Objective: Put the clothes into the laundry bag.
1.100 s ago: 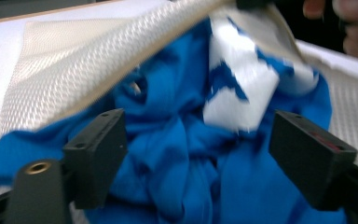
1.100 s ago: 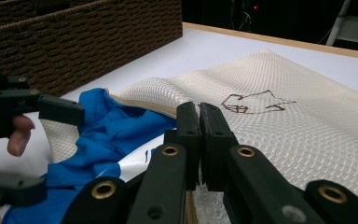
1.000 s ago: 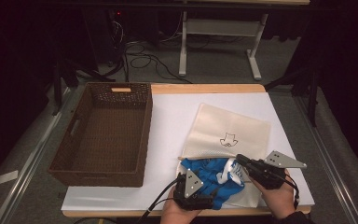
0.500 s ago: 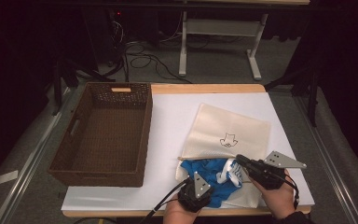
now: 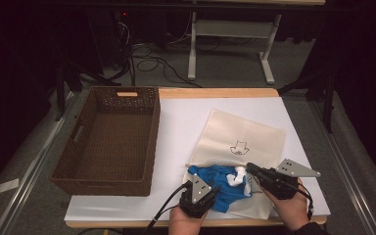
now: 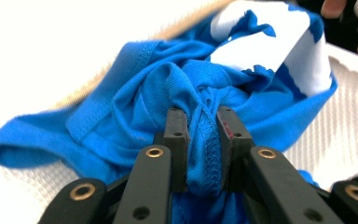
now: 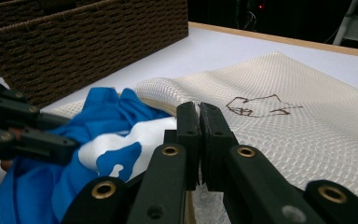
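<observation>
The blue garment (image 5: 220, 188), printed with a white patch, lay crumpled at the near edge of the table, partly over the near corner of a cream mesh bag (image 5: 245, 142) marked with a small dark drawing. The left gripper (image 6: 200, 130) had just been closing, and its jaws pinched a bunched fold of the blue fabric between the pads. The right gripper (image 7: 199, 122) rested at the bag's near edge beside the white patch, its jaws drawn together; whether they held the bag's edge could not be told. A brown wicker basket (image 5: 149, 142) stood to the left on the white table cover (image 5: 181, 112), apart from the garment.
</observation>
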Demonstrator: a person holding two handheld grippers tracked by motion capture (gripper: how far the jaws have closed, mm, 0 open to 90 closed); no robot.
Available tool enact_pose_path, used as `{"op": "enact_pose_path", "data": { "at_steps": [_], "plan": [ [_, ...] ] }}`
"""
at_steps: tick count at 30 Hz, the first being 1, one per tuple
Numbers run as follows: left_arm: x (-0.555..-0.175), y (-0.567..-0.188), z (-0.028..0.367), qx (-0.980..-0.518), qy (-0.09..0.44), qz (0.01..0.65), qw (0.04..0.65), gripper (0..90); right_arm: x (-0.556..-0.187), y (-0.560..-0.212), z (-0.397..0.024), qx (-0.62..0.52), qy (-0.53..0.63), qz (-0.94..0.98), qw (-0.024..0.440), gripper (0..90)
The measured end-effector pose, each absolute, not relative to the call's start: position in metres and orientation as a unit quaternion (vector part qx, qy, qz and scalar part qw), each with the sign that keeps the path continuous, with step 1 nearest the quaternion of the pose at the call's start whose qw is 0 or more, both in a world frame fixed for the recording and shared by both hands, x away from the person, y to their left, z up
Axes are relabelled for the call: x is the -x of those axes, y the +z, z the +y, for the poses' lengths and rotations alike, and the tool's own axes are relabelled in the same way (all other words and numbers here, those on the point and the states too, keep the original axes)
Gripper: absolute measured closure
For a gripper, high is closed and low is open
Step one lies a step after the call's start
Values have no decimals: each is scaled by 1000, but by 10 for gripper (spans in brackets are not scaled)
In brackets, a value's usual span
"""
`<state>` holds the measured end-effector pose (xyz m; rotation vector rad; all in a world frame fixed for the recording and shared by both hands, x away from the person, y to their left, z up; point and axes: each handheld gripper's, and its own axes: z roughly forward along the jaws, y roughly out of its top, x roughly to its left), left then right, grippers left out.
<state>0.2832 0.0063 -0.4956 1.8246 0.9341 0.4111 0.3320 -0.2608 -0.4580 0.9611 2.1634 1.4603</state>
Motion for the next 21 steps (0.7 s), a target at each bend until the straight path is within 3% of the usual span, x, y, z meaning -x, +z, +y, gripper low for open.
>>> {"op": "enact_pose_path", "data": {
  "at_steps": [9,21],
  "plan": [
    [-291,-498,-8,-744,172,390,515,766,-332,-459,-260,-340,515,766,180,888],
    [-319,-505,-47,-756,188,392,489,743,-332,-458,-263,-340,519,763,181,888]
  ]
}}
